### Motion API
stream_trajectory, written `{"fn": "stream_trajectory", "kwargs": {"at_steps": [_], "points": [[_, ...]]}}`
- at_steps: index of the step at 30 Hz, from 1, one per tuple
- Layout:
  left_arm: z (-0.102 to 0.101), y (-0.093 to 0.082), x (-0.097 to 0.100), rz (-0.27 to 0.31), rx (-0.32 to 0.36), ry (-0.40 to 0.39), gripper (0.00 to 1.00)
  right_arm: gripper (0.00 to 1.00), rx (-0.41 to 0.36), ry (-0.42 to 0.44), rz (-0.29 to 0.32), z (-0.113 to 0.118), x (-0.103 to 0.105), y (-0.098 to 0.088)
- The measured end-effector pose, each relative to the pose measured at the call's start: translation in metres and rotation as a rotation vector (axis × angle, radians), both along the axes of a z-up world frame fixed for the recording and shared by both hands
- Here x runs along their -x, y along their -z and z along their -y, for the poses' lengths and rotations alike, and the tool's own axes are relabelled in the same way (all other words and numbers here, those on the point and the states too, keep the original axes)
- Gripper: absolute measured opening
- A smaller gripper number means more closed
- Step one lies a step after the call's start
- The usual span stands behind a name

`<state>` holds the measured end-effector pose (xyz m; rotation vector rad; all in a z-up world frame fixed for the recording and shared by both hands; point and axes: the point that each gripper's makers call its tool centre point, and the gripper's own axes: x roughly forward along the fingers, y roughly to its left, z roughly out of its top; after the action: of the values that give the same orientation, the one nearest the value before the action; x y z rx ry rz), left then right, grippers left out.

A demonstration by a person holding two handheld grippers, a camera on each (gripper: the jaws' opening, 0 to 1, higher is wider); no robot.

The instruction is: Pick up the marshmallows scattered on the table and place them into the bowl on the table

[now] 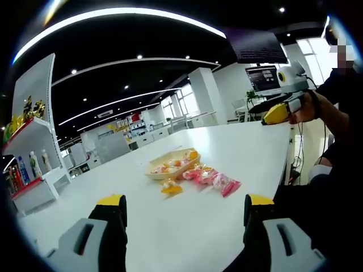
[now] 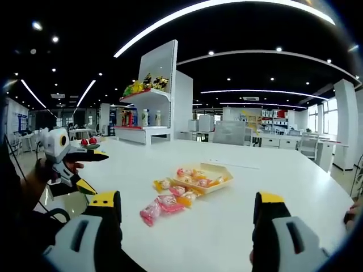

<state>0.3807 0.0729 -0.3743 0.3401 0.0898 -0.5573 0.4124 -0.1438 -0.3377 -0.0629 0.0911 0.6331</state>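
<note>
A shallow cream bowl sits mid-table on the white table and holds several wrapped marshmallows. More lie loose beside it: pink packets, one further out, and a yellow-orange one. My left gripper is open and empty, short of the sweets. My right gripper is open too, nothing between its jaws; from the left gripper view it hovers high over the table's far edge, held in a hand.
A white shelf unit with bottles and colourful goods stands beyond the table. A monitor sits on a desk behind. A person in dark clothes is at the table's side. Bare tabletop surrounds the sweets.
</note>
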Motion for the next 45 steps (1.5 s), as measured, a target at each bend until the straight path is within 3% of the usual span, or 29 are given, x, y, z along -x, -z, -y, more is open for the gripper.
{"fn": "stream_trajectory", "kwargs": {"at_steps": [24,45], "points": [[0.002,-0.002,-0.009,0.004,0.033,-0.008,0.84,0.94,0.013,0.023,0.004,0.008,-0.001,0.005],[0.018,0.0,-0.013,-0.006,0.071,0.006,0.84,0.94,0.023,0.046,0.005,0.011,-0.004,0.008]]}}
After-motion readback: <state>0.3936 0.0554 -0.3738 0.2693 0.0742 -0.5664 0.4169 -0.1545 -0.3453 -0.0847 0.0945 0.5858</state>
